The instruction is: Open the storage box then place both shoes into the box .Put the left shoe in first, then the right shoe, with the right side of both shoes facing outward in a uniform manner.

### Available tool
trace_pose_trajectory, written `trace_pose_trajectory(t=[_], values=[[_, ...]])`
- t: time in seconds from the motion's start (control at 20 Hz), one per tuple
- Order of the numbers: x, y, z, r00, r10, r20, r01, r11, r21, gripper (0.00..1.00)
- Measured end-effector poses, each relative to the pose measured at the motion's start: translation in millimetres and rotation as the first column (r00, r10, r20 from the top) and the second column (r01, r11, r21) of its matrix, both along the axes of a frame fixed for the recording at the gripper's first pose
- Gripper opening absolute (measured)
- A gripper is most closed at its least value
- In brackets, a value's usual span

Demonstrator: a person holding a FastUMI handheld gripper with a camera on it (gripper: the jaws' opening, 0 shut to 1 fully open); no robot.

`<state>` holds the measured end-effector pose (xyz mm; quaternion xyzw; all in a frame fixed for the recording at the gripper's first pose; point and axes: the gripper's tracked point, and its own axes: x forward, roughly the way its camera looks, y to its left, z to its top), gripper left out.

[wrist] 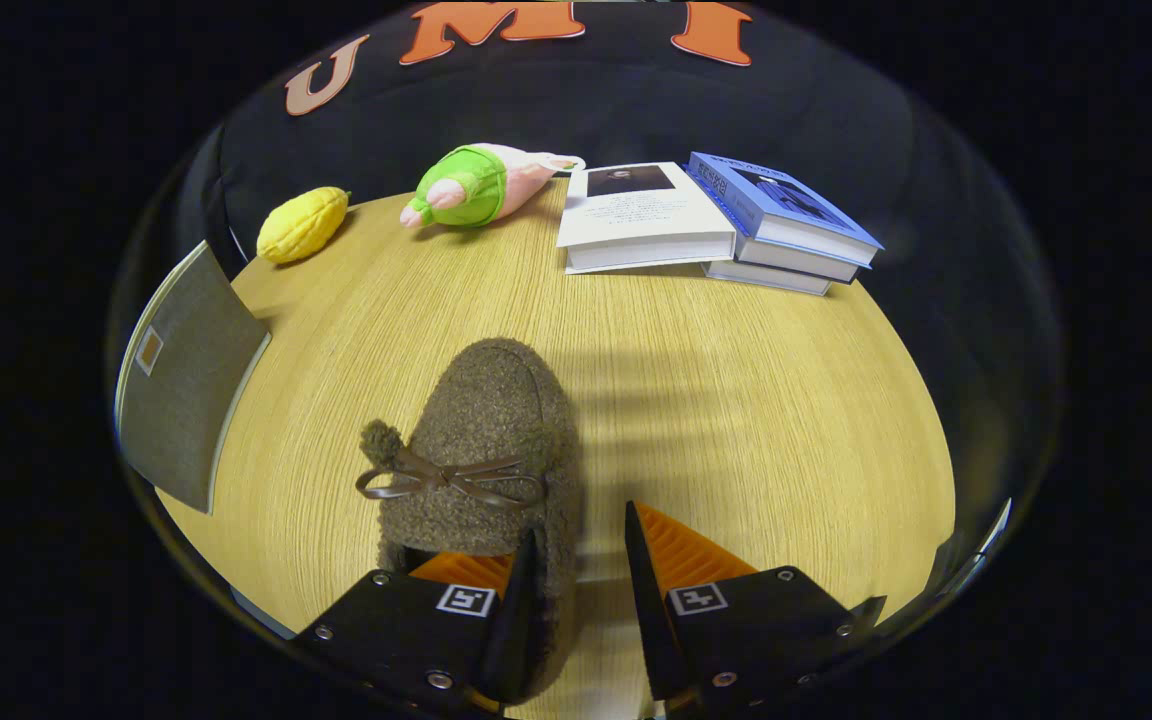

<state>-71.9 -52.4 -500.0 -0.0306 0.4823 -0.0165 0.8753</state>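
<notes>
shoe (491, 440) on table (736, 400) ahead of fingers | books (726, 225) beyond | folder (186, 375) left

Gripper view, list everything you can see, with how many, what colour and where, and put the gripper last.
Slipper: one, fuzzy brown with a bow, its right wall between the jaws.
Table: one, light wood, under everything.
Grey folder: one, left of the slipper at the table edge.
Yellow plush: one, far left, beyond the folder.
Green and pink plush: one, far side, beside the yellow one.
White book: one, far side.
Blue books: two stacked, right of the white book.
Gripper: one, jaws open around the slipper wall.
</notes>
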Motion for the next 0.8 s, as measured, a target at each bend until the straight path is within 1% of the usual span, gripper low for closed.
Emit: trace_pose_trajectory(t=[0.05, 0.1, 0.15, 0.2, 0.25, 0.3, 0.4, 0.55, 0.7, 0.8], values=[[2.3, 2.3, -3.7, 1.0, -0.005, 0.003, 0.005, 1.0, 0.011, 0.46], [2.9, 5.9, -4.2, 1.0, -0.015, 0.006, 0.015, 1.0, 0.026, 0.37], [2.3, 8.5, -4.6, 0.999, -0.032, 0.006, 0.032, 0.999, 0.036, 0.32], [2.8, 8.8, -4.7, 0.999, -0.04, 0.006, 0.04, 0.999, 0.031, 0.16], [2.5, 9.0, -4.5, 0.999, -0.047, 0.0, 0.047, 0.999, 0.027, 0.14], [1.4, 9.1, -4.3, 0.998, -0.059, -0.014, 0.06, 0.998, 0.033, 0.08], [-1.6, 14.3, -0.3, 0.994, -0.101, -0.044, 0.104, 0.991, 0.086, 0.05], [0.6, 24.3, 13.4, 0.982, -0.175, -0.063, 0.183, 0.97, 0.159, 0.05], [0.4, 37.2, 30.7, 0.973, -0.216, -0.077, 0.226, 0.957, 0.182, 0.05], [1.3, 53.1, 46.5, 0.972, -0.221, -0.083, 0.234, 0.951, 0.204, 0.05]])
